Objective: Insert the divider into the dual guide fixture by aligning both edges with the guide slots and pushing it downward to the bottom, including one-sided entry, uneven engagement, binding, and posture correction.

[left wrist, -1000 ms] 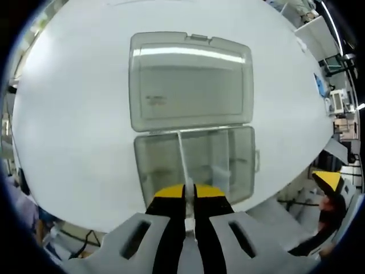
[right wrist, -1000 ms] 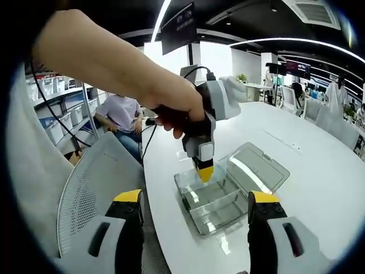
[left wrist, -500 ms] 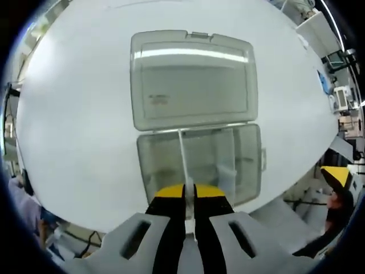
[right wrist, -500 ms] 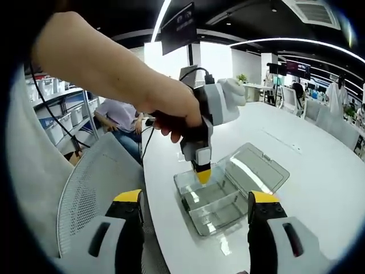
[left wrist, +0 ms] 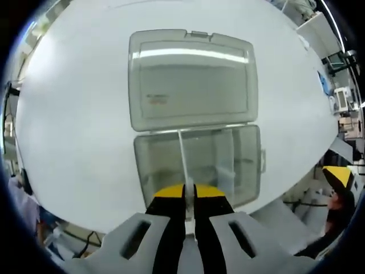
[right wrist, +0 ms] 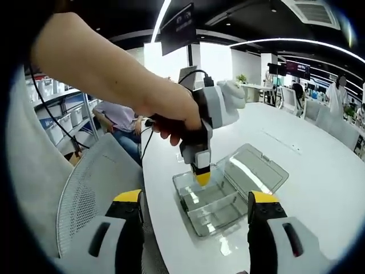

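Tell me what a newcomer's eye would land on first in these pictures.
First, the clear plastic box lying open mid-frame on the white table, its lid flat behind it. Next, the left gripper, yellow-tipped, shut on a thin clear divider standing in the box. The right gripper waits open at the table's edge.

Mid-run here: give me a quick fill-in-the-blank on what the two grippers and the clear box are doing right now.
1. The left gripper is shut on the thin clear ____.
2. The lid of the clear compartment box lies ____ on the white table.
3. The right gripper has its jaws ____ and holds nothing.

Missing words: divider; open; open
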